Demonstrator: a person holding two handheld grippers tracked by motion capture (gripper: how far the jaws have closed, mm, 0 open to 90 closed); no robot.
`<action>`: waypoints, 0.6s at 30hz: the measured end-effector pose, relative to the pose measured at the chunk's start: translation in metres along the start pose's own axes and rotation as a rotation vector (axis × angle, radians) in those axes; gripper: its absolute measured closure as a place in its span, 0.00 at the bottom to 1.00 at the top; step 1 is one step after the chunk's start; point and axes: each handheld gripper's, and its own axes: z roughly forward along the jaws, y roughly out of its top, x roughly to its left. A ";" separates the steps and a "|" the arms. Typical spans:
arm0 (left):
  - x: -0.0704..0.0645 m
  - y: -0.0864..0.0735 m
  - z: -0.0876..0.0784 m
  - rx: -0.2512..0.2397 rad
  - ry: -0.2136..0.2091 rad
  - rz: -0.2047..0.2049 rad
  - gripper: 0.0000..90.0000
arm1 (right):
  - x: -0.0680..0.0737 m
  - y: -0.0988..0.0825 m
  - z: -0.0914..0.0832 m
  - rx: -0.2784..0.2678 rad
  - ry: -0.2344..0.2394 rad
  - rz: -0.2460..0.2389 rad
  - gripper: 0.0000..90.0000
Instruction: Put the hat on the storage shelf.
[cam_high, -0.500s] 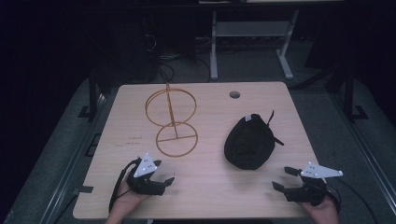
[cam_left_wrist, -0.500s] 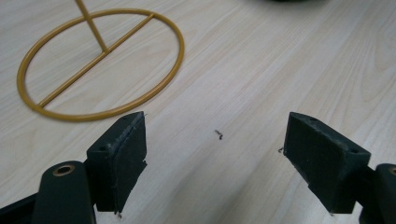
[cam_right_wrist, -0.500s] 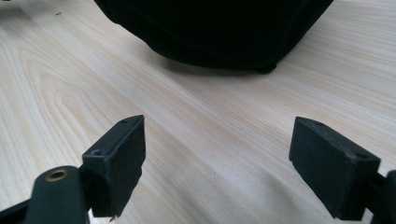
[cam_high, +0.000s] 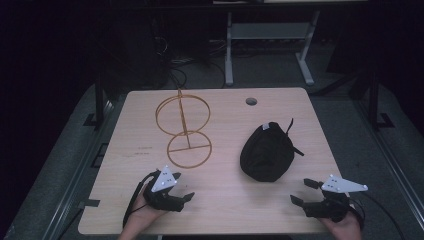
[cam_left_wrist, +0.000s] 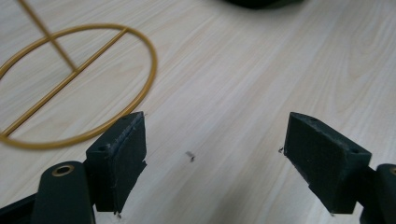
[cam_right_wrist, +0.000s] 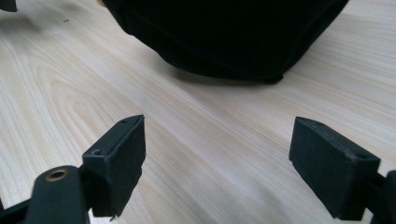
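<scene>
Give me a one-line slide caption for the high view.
Two open grippers, left gripper and right gripper, rest near the wooden table's front edge, before a gold wire stand and a black fabric pouch.

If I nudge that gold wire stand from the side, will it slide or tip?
The gold wire stand looks more likely to tip: a tall ring rides on one thin upright rod above a flat ring base. Its open, thin wire suggests it is light, so it may also skid on the smooth table. It probably stays stiff rather than flexing much.

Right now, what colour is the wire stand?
Golden yellow wire stand, clearest in the high view.
</scene>
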 end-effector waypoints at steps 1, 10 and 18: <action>-0.002 0.002 0.001 -0.002 -0.006 0.004 0.23 | 0.001 0.000 0.000 0.001 -0.003 -0.006 0.20; -0.018 0.019 0.015 -0.012 -0.045 0.048 0.23 | 0.005 0.004 -0.003 -0.021 -0.005 -0.045 0.21; -0.027 0.033 0.027 -0.014 -0.088 0.080 0.23 | 0.011 0.010 -0.006 -0.078 -0.022 -0.095 0.18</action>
